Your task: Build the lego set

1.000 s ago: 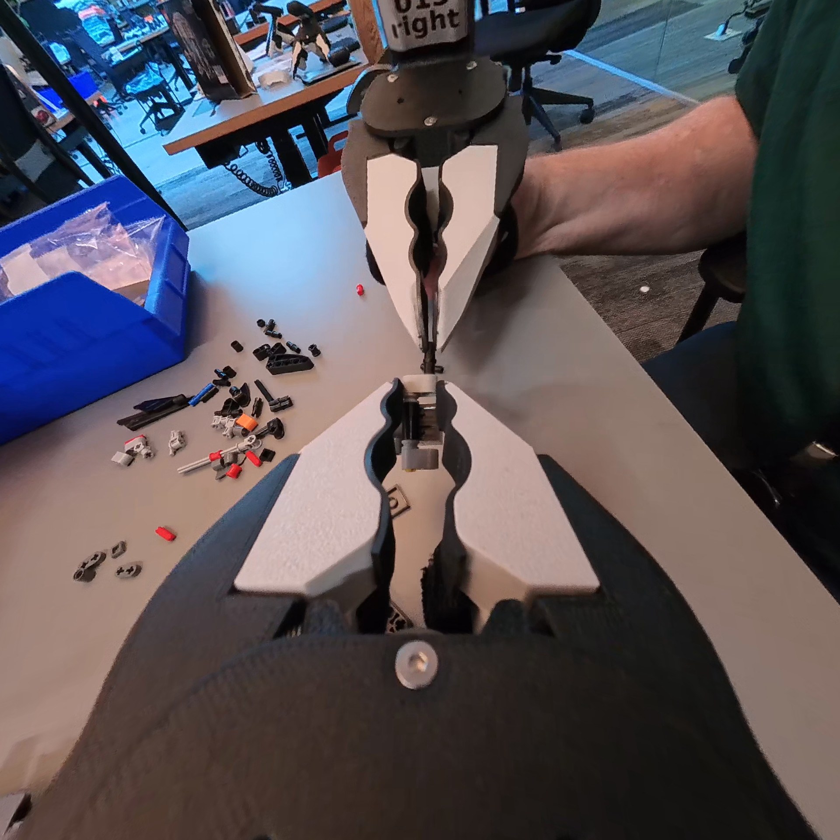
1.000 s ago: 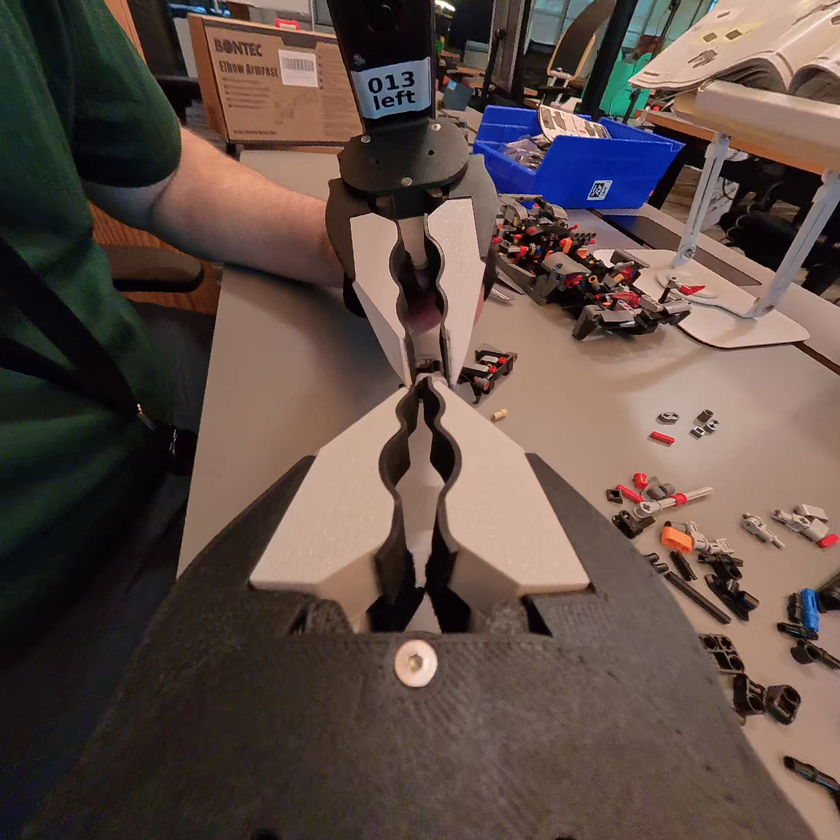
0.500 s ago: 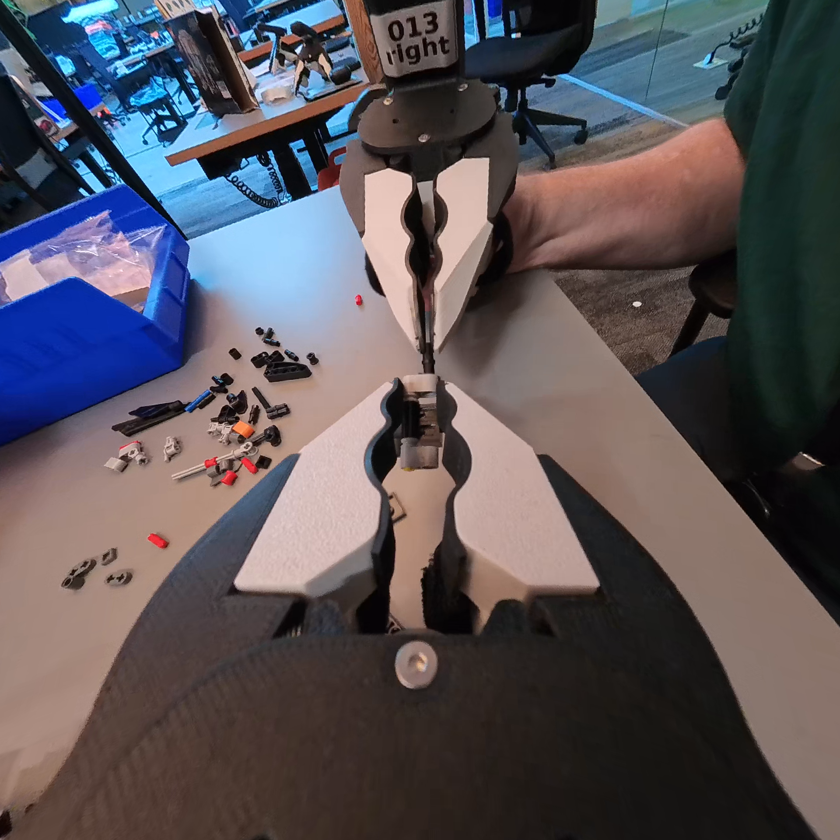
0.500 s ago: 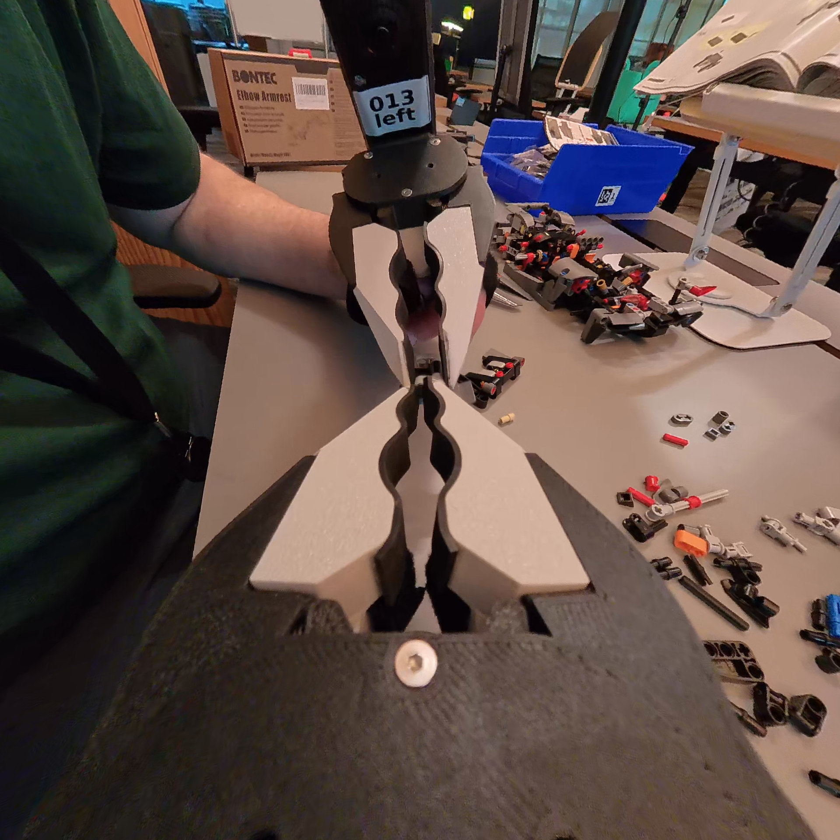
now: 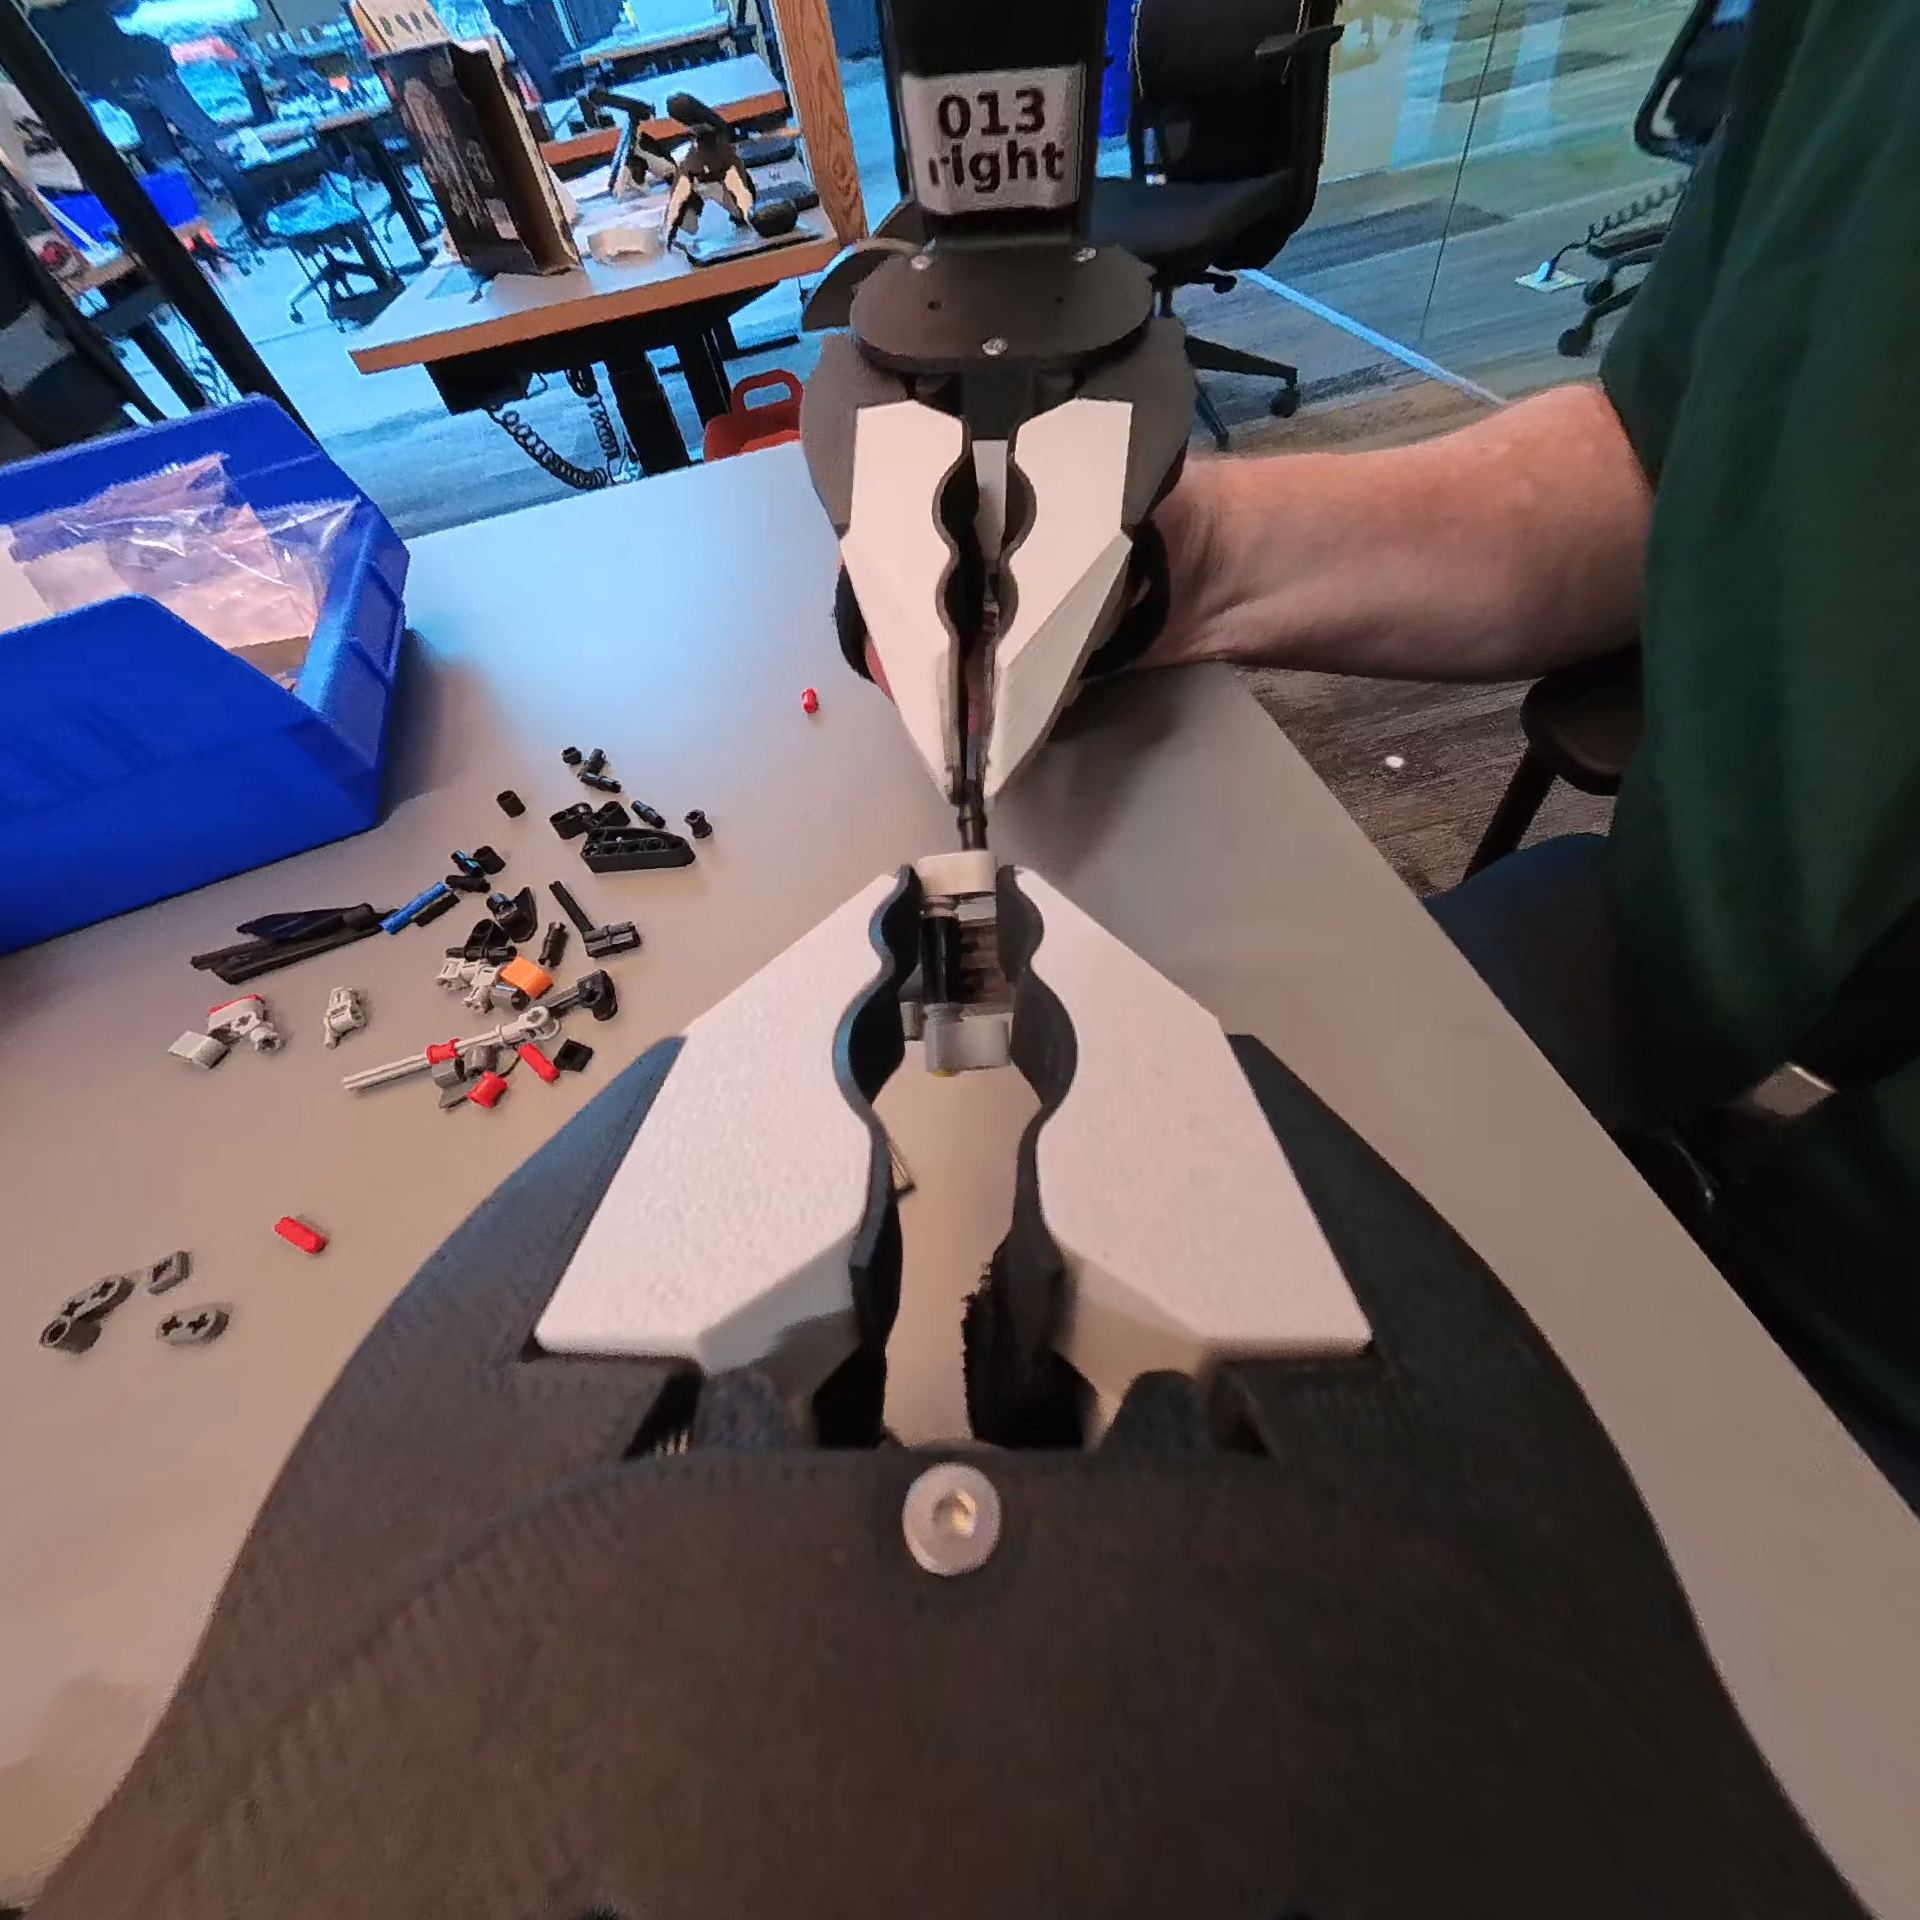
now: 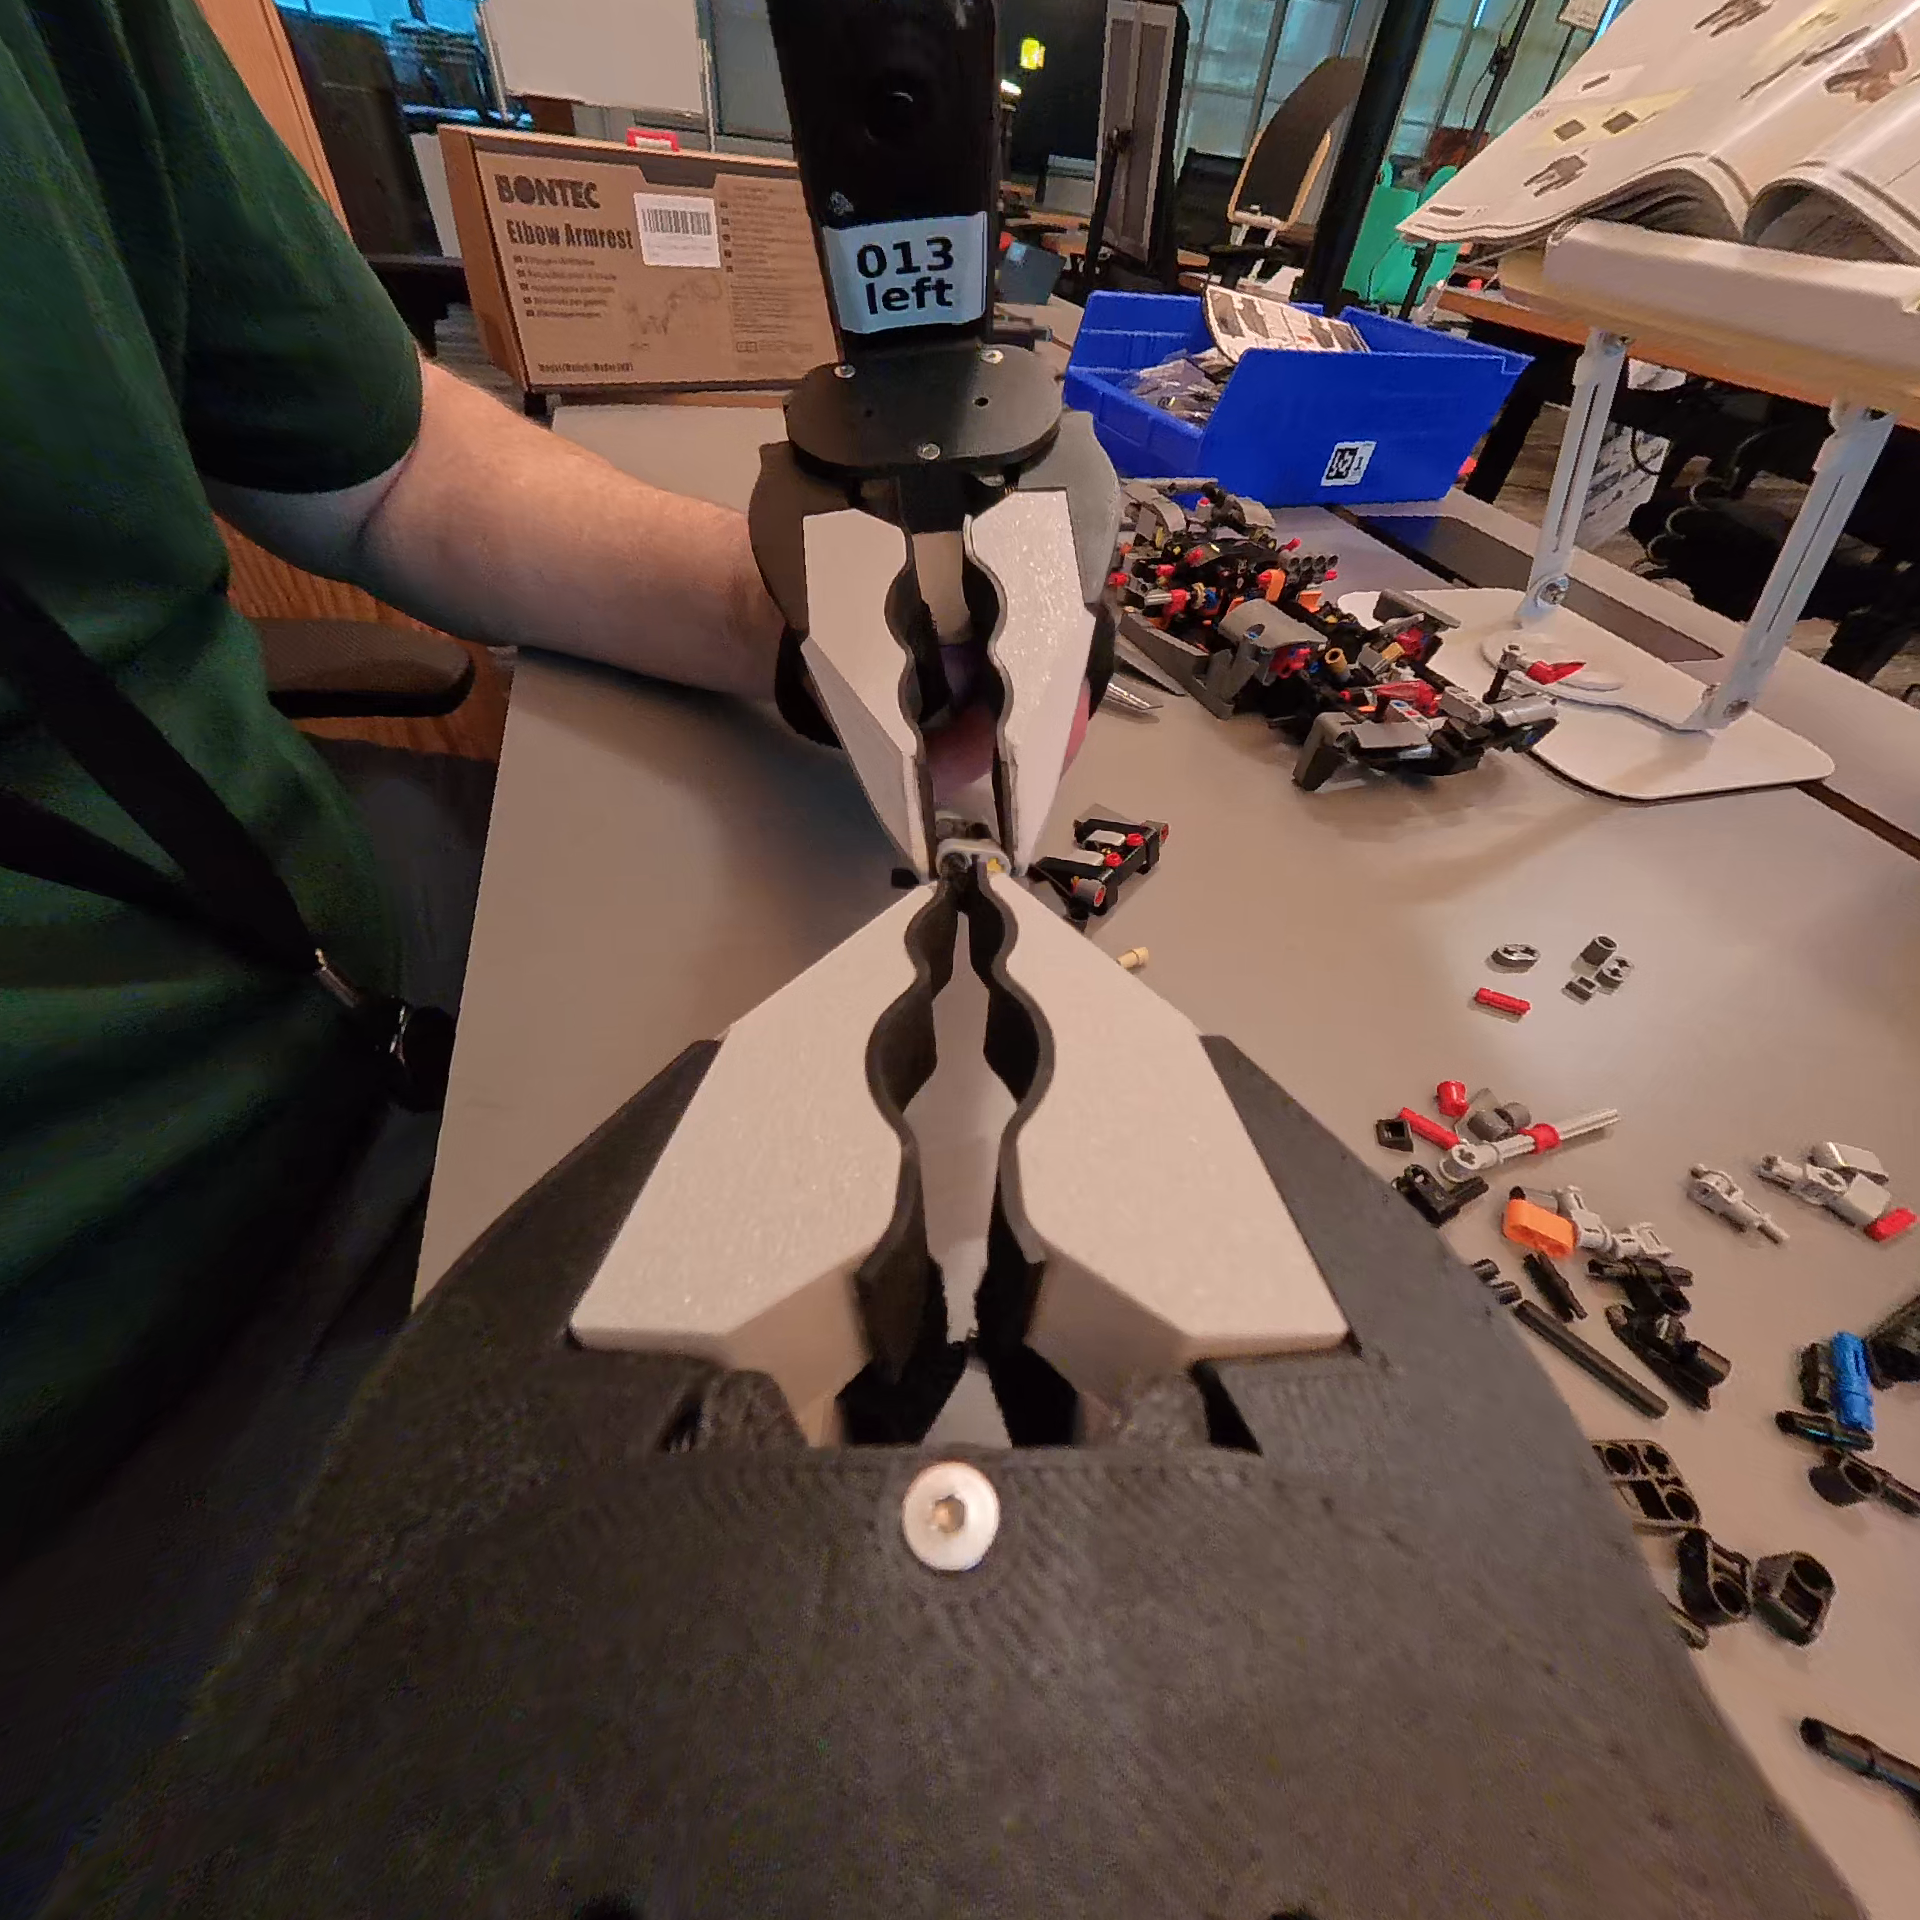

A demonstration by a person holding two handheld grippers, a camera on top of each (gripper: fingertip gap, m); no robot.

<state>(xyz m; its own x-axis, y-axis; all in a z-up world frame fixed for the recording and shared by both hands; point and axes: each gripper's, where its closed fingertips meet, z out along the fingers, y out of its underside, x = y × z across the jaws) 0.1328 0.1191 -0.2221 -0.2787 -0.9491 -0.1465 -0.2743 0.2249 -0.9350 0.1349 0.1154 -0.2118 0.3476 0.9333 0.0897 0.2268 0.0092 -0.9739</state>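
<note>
Gripper on the left [image 5: 958, 883] sits at the centre of the left wrist view, its two white wedge-shaped fingers clamped on a small grey-and-black lego sub-assembly with a coiled spring [image 5: 961, 966]. Facing it from the upper centre, the right gripper [image 5: 966, 795] is pinched tight on a thin black lego axle [image 5: 974, 821], whose free end points at the white top of the sub-assembly; whether the axle has entered its hole is too small to tell. Both are held in the air above the grey worktop [image 5: 1195, 831].

Judging progress: at the upper right of the right wrist view a large partly built lego chassis in black, grey and red [image 6: 1320, 644] lies on the worktop, so a good share of the build looks done. Much seems left, though. Loose black, grey, red and orange lego pieces [image 5: 499, 956] are scattered at the left of the left wrist view, and a blue plastic bin holding clear bags [image 5: 187, 665] stands at the far left edge. An open instruction booklet on a white stand [image 6: 1704, 135] occupies the upper right corner of the right wrist view. The step in hand appears to be seating the axle, after which the sub-assembly would presumably join the chassis.
</note>
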